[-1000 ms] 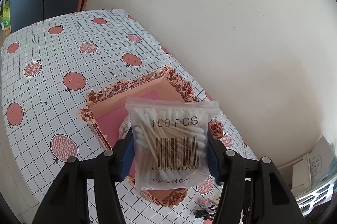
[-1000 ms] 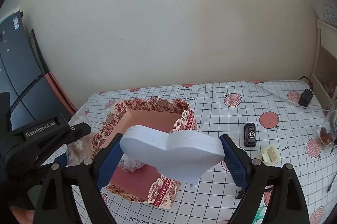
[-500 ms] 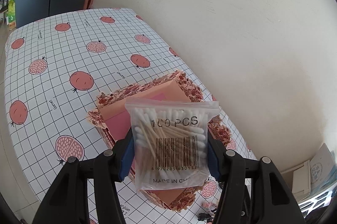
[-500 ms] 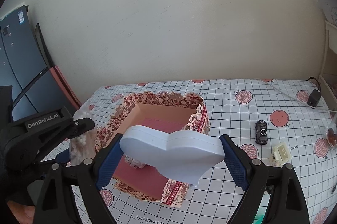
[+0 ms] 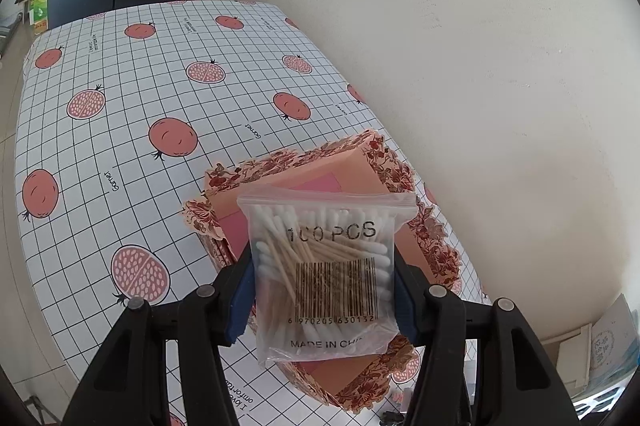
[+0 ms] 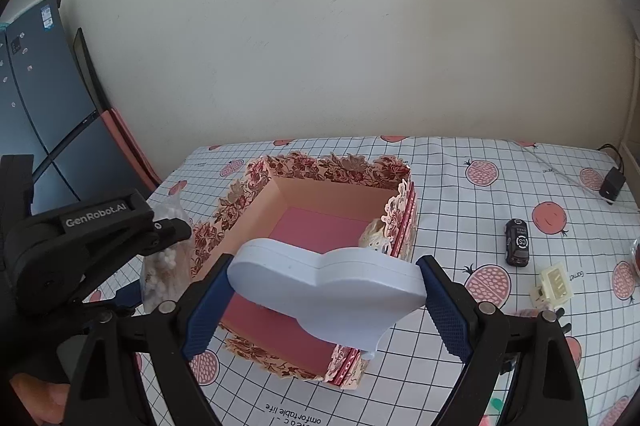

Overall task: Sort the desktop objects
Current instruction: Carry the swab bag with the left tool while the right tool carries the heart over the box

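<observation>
The left tongs [image 5: 323,290] are clamped on a bag of cotton swabs [image 5: 326,274], held above the left side of the open floral box [image 6: 320,226] on the counter [image 6: 460,194]. The right tongs [image 6: 326,300], spread wide, grip a white heart-shaped case [image 6: 328,290] over the box's near edge.

Left hand-held gripper [image 5: 322,290] and right hand-held gripper [image 6: 326,300]: black plastic frames, silver screws, blue ribbed pads. "GenRobot.AI" is printed in white on the left body.
</observation>
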Tool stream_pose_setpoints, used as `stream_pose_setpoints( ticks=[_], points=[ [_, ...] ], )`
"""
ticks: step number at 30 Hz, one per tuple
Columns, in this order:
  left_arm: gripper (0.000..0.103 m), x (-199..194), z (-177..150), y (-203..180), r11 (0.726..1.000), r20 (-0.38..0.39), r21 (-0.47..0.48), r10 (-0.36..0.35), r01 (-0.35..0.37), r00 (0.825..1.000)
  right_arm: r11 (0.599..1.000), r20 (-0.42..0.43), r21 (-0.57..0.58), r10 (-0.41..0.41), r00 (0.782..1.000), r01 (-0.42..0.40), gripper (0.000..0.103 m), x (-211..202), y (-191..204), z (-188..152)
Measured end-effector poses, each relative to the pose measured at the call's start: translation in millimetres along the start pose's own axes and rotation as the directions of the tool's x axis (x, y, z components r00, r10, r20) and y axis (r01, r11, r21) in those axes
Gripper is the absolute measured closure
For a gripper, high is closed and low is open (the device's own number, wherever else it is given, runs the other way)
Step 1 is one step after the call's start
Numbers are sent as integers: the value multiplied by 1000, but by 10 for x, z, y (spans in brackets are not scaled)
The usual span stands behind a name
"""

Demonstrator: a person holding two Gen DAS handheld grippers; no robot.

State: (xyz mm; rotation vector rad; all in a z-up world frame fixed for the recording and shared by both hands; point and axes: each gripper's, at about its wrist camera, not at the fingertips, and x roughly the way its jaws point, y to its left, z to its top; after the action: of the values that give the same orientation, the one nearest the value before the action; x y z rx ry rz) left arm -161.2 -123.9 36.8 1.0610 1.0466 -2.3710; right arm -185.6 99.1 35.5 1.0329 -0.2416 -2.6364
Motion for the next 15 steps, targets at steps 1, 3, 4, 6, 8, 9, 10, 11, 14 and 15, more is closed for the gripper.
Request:
stream_pose_setpoints(
  ticks=[1,3,4,6,8,9,10,11,14,15],
  points=[
    [43,1,-1,5,1000,2,-1,4,-4,1000,1000,0,-1,5,1000,-5,12,5,3,-6],
    [43,12,-1,17,1000,0,-5,6,-6,1000,1000,-2,-3,15,1000,-15,12,21,13,-16],
    [43,21,-3,22,1000,-3,-8,7,-7,1000,1000,-3,-4,19,1000,-19,12,28,16,-20],
    [43,41,-5,33,1000,-7,-12,9,-9,1000,1000,-4,-9,24,1000,-24,12,39,25,-29],
    [43,56,-10,45,1000,-10,-17,11,-11,1000,999,-6,-13,29,1000,-29,12,51,28,-36],
    [43,63,-12,50,1000,-11,-20,13,-13,1000,999,-7,-16,32,999,-32,12,60,35,-41],
    [43,63,-12,55,1000,-11,-22,15,-15,1000,999,-8,-20,35,999,-35,12,66,42,-44],
    [43,67,-13,60,1000,-10,-25,17,-17,1000,999,-8,-25,39,999,-40,12,73,51,-48],
    [43,96,-17,97,999,-9,-39,35,-35,999,998,-6,-39,46,999,-46,12,94,76,-67],
    [43,111,-24,112,998,-16,-46,39,-40,999,998,-6,-45,44,999,-44,12,105,83,-72]
  ],
)
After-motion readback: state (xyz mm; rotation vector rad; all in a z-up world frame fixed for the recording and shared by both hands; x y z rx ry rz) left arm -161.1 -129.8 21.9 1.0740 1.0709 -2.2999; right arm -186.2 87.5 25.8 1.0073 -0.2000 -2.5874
